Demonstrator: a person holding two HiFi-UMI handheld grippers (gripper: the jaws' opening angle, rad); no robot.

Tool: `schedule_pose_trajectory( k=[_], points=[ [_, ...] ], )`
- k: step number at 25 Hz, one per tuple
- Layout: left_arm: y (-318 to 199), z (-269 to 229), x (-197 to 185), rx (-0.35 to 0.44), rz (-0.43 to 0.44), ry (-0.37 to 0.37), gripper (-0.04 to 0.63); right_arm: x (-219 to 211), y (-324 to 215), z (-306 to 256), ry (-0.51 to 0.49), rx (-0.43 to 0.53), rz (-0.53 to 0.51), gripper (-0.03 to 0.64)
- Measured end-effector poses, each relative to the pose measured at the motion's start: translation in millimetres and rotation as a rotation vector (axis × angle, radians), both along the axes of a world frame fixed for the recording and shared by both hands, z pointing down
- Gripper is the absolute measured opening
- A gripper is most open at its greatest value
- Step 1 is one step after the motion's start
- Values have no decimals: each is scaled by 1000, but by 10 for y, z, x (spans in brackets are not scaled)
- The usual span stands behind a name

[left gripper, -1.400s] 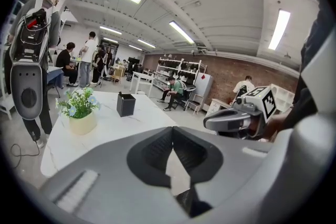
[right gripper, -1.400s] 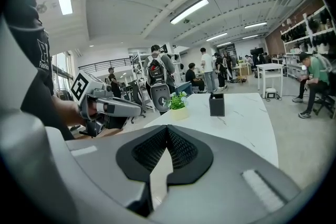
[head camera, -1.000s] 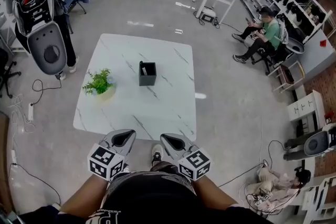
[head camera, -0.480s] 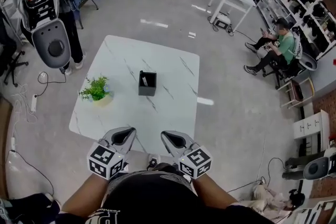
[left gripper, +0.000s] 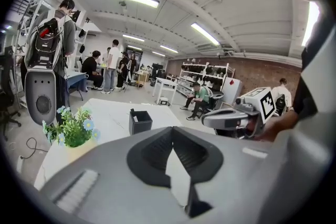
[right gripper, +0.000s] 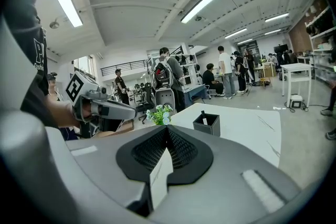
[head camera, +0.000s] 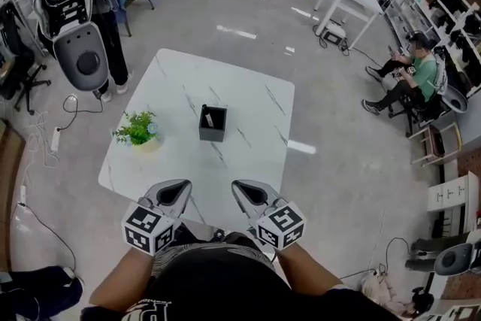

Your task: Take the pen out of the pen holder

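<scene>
Tongs: left gripper [head camera: 174, 195] and right gripper [head camera: 248, 194] both closed, empty, at the table's [head camera: 248, 139] near edge. Pen [head camera: 207, 119] stands in pen holder [head camera: 212, 124], mid-table. Risk: the unanchored holder may tip or lift if the pen is drawn askew.

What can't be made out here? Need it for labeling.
The pen: too small in every view; the pen holder walls hide all but its top.
The table near edge: head view, partly behind the left gripper and right gripper.
The plant pot: head view, mostly under its leaves.
</scene>
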State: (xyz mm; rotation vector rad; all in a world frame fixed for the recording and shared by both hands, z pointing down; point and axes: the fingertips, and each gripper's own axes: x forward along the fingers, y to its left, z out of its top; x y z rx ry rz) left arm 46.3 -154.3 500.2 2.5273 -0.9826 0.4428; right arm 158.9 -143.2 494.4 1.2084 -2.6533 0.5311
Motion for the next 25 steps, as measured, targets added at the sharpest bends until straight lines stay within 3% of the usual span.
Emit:
schedule_pose_trajectory(
  k=[14,25],
  points=[
    [-479,-33,-171,19,130,10,57,-222,-316,47,18,-22,118,0],
    [-685,-28,-313,28,167,31,57,-374,-513,19,44,-3,163,0]
  ],
)
